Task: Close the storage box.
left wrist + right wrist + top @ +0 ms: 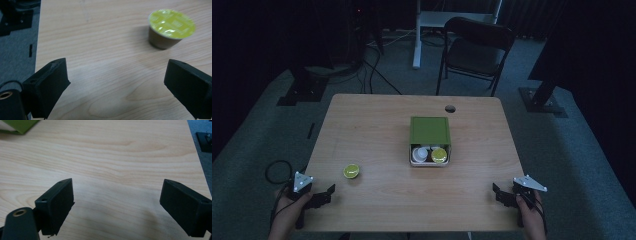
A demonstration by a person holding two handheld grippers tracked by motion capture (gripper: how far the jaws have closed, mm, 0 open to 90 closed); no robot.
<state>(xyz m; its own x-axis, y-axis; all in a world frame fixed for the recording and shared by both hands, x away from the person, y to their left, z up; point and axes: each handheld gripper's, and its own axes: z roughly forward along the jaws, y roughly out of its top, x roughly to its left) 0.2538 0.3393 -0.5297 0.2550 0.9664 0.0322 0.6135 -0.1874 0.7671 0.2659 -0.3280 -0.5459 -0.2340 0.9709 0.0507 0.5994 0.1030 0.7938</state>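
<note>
A wooden tabletop (377,125) seen from above, with a person's hands entering at the near edge, each holding a two-jaw tool. The left tool (328,192) rests at the near left corner; its jaws stand wide apart with bare wood between them. Just beyond it, slightly to the right, stands a small coffee capsule (351,171) with a yellow-green foil lid, upright on the tabletop and clear of both jaws; in the left gripper view the capsule (170,28) lies ahead of the tool and toward its right jaw, its brown body visible beneath the lid. The right tool (499,194) rests at the near right corner, jaws likewise spread wide and gripping nothing, well apart from the capsule. Near the middle of the tabletop sits a green box (429,131), its near end open, holding several more capsules (439,155), white and yellow-green. A corner of the box (18,126) shows at the far left of the right gripper view. A dark folding chair (477,47) stands on the floor beyond the far edge.
</note>
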